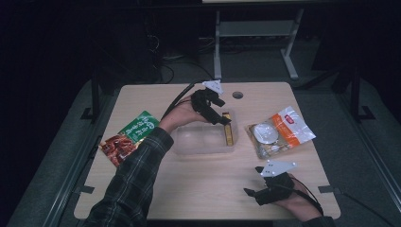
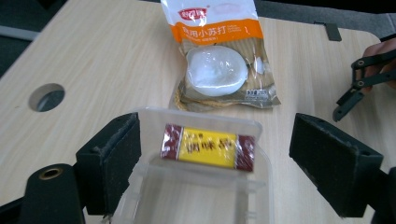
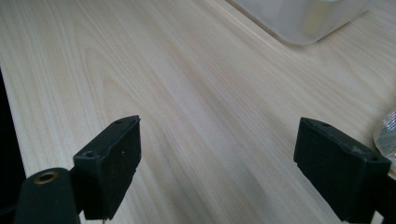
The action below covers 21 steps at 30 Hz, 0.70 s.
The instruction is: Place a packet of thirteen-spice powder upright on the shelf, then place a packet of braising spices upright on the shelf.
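Note:
A clear plastic container point(image 1: 201, 140) sits mid-table, with a yellow and dark red seasoning packet point(image 1: 228, 132) lying along its right end. The packet point(image 2: 208, 147) rests inside the container point(image 2: 196, 196) in the left gripper view, lying free between the wide-apart jaws. My left gripper point(image 1: 220, 119) hovers open just above the container's far right corner. My right gripper point(image 1: 252, 193) is open near the table's front right, low over bare wood point(image 3: 196, 116), holding nothing.
An orange and clear bag with a white bun point(image 1: 279, 132) lies right of the container. A green and red food pouch point(image 1: 128, 136) lies at the left. A round cable hole point(image 1: 237, 94) is near the far edge.

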### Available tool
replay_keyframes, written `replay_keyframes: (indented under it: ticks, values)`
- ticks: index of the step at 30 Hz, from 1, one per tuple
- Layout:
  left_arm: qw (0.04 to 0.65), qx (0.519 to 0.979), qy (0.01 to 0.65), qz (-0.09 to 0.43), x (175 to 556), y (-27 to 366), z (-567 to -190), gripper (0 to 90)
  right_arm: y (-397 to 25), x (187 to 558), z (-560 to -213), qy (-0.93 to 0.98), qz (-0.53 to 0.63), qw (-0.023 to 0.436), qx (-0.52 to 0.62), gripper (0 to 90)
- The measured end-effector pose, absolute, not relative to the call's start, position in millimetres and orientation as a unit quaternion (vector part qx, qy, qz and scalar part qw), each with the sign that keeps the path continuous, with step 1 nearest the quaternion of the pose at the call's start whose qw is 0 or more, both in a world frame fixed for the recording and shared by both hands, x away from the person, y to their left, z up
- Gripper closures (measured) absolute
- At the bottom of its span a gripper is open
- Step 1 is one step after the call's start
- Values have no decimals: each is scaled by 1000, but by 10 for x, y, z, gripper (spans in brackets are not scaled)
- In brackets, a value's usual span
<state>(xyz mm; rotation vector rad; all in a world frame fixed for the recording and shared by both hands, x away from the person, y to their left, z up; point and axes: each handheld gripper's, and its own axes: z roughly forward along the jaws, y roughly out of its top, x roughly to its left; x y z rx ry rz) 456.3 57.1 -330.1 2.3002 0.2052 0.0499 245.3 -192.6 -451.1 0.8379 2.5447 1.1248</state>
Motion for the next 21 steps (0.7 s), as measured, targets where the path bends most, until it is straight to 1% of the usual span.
replay_keyframes:
  ticks: [8,21]
  values:
    - [391,914,101,29,4392,796,-3282,155,-1917,2486,-4516,870,383,114,289,145]
    - [384,913,136,29,3996,1220,-3416,155,-1887,2534,-4532,880,364,101,289,145]
